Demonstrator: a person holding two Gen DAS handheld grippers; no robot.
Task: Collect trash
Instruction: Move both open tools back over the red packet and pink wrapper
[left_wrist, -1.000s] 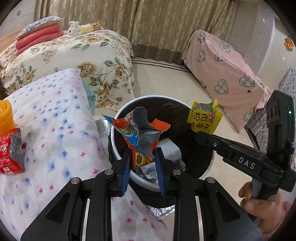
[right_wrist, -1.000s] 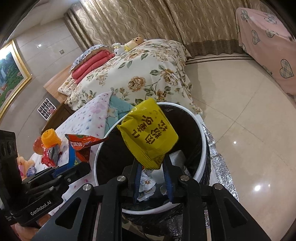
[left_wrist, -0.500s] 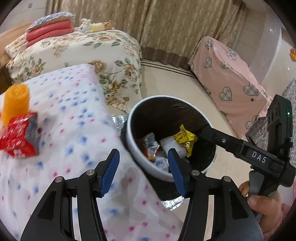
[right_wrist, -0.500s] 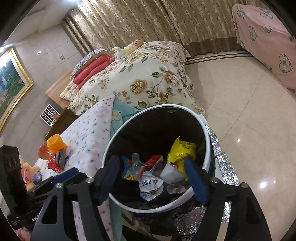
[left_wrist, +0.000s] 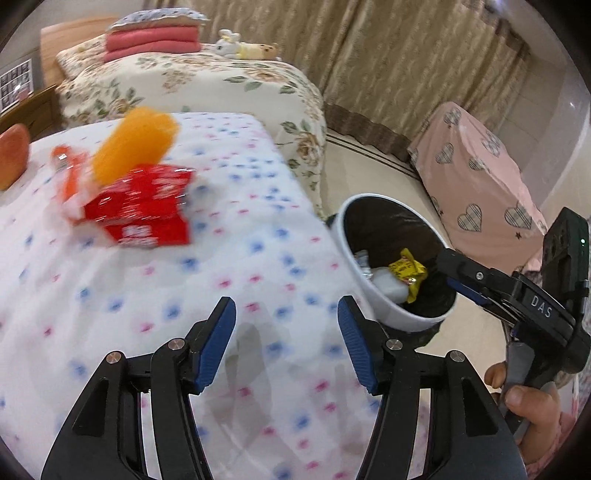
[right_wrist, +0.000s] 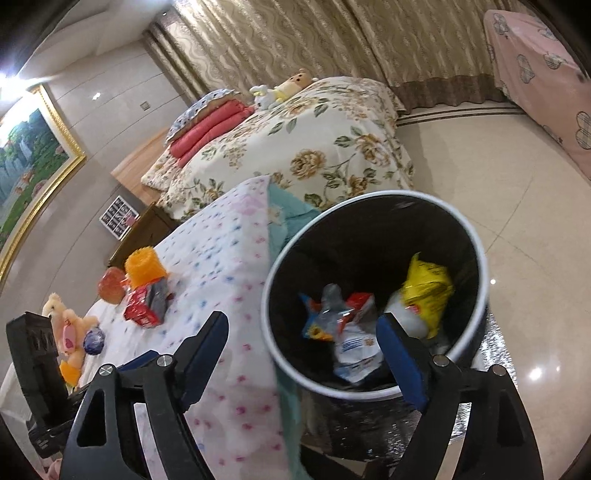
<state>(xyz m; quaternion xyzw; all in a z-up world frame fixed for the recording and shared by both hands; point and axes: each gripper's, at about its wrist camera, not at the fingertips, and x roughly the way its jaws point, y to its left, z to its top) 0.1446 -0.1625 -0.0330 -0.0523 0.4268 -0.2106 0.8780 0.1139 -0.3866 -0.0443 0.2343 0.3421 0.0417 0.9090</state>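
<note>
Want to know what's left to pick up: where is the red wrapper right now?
The red wrapper lies on the dotted blanket, touching the orange cup behind it. In the left wrist view it sits upper left, away from the trash bin on the right.

From the left wrist we look down over the spotted bedspread (left_wrist: 236, 236); from the right, closely into the trash bin (right_wrist: 476, 236); both share these.

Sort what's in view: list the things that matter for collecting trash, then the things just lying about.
For the job: red wrapper on the spotted bedspread; bin; yellow packet in the bin; left gripper, open; right gripper, open.

Lying about: plush toy; folded red blankets; painting.
</note>
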